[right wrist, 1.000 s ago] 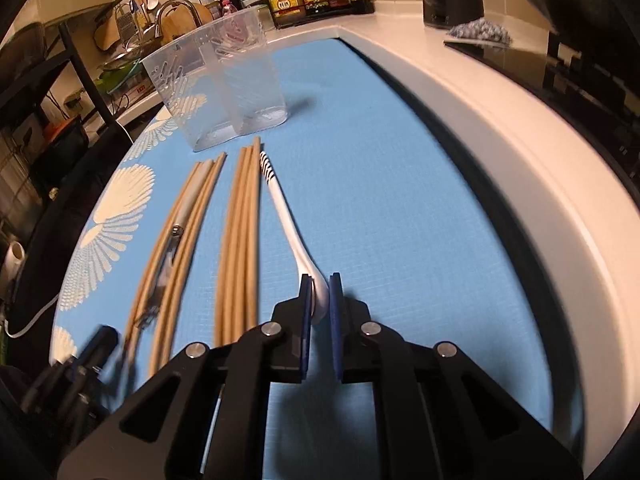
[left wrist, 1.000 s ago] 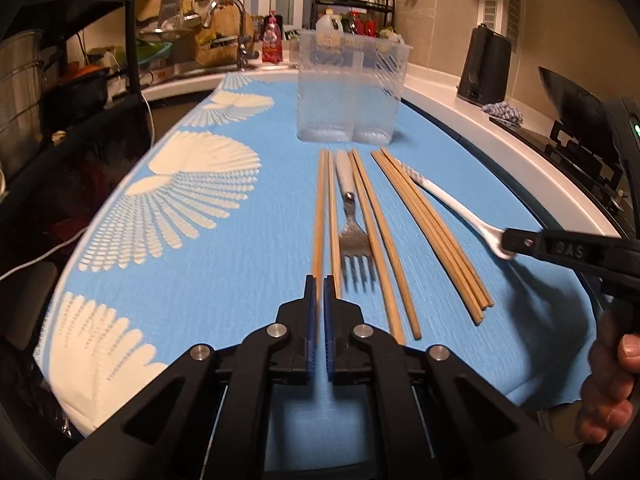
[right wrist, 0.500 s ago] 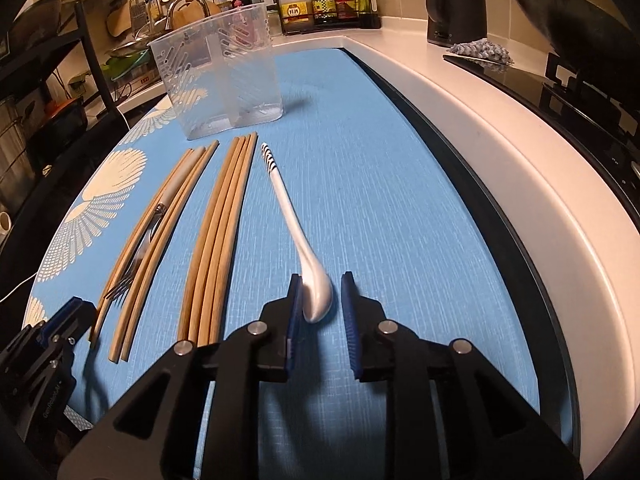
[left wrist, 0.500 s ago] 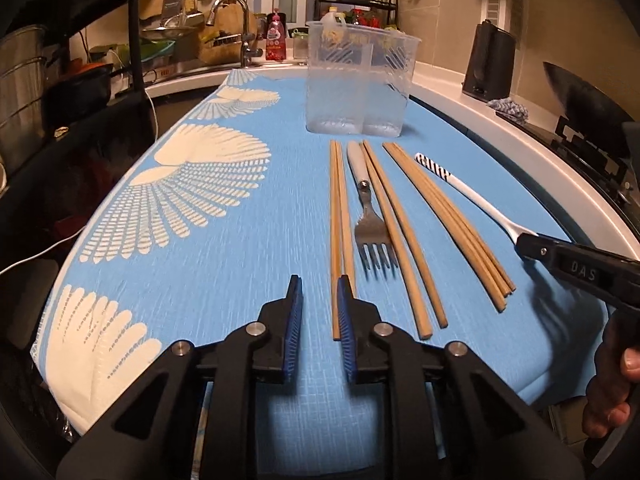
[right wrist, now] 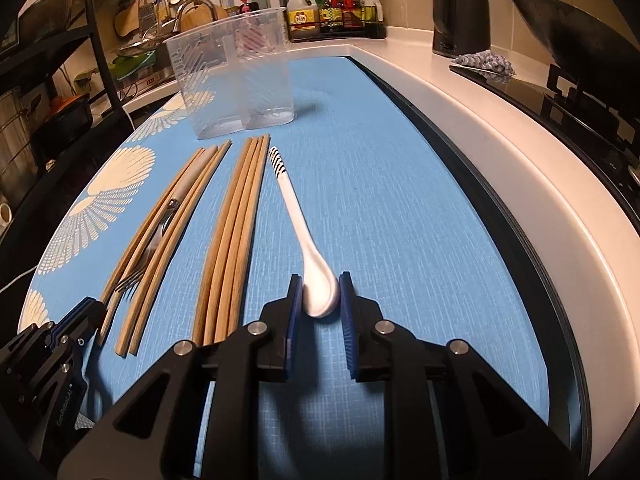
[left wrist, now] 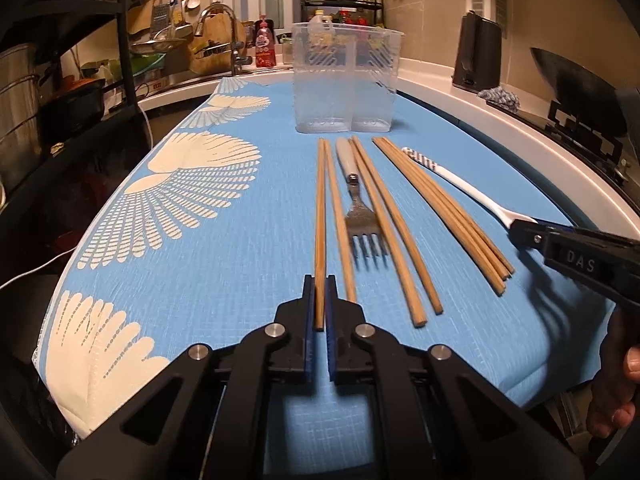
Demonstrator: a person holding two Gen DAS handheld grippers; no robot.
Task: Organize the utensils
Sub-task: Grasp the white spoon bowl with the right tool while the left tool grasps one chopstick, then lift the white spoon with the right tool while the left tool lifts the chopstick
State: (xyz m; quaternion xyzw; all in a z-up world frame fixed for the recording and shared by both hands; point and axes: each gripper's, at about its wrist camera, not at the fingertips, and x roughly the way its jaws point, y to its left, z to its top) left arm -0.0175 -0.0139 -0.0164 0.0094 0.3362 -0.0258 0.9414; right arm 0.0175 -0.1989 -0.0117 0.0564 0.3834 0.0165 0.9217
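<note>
On the blue mat (left wrist: pixel 240 280), wooden chopsticks, a fork (left wrist: pixel 366 224) and a white spoon (right wrist: pixel 294 216) lie in a row before a clear plastic holder (left wrist: pixel 344 80). My left gripper (left wrist: pixel 319 280) is shut on the near end of the leftmost chopstick (left wrist: pixel 320 208). The right gripper (right wrist: pixel 319 278) has the spoon's bowl between its pads; its jaws are closing and both pads touch the bowl. In the left wrist view the right gripper (left wrist: pixel 524 236) covers that bowl. A bundle of several chopsticks (right wrist: pixel 236 232) lies left of the spoon.
A black kettle (left wrist: pixel 478 56) and a crumpled cloth (left wrist: pixel 500 98) sit on the white counter to the right, with a dark wok (left wrist: pixel 576 92) beyond. Sink and faucet (left wrist: pixel 224 20) are far left, a bottle rack (right wrist: pixel 332 8) behind the holder. A person's hand (left wrist: pixel 616 392) holds the right gripper.
The left jaws opened beside the leftmost chopstick and have shut on its near end. The right jaws opened off the spoon and have come in around its bowl.
</note>
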